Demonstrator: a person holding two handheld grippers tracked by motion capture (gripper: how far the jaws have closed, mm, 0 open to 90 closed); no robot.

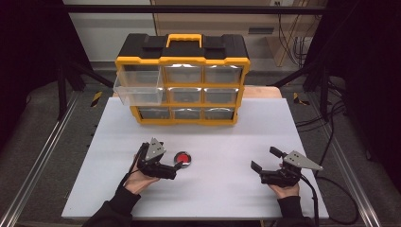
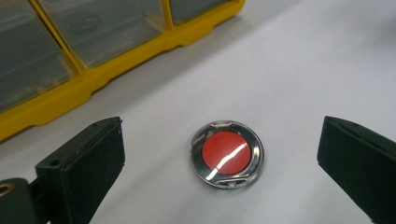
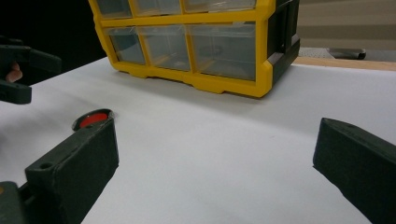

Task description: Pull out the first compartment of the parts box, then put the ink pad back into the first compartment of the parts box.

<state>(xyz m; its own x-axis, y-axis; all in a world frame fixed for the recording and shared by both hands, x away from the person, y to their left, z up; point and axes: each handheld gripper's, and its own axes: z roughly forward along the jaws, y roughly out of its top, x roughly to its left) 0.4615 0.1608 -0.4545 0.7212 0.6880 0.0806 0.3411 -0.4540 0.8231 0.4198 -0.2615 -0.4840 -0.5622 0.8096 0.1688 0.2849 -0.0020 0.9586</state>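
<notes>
1. The left gripper (image 1: 176, 164), jaws spread wide, straddles a round red disc (image 2: 227, 153) that lies flat on the white table (image 1: 213, 142), touching neither jaw.
2. The right gripper (image 1: 265, 158), jaws also spread and empty, rests well apart near the table's right edge.
3. Behind stands a yellow drawer cabinet (image 1: 182, 85), its top-left drawer (image 1: 139, 87) pulled out.
</notes>
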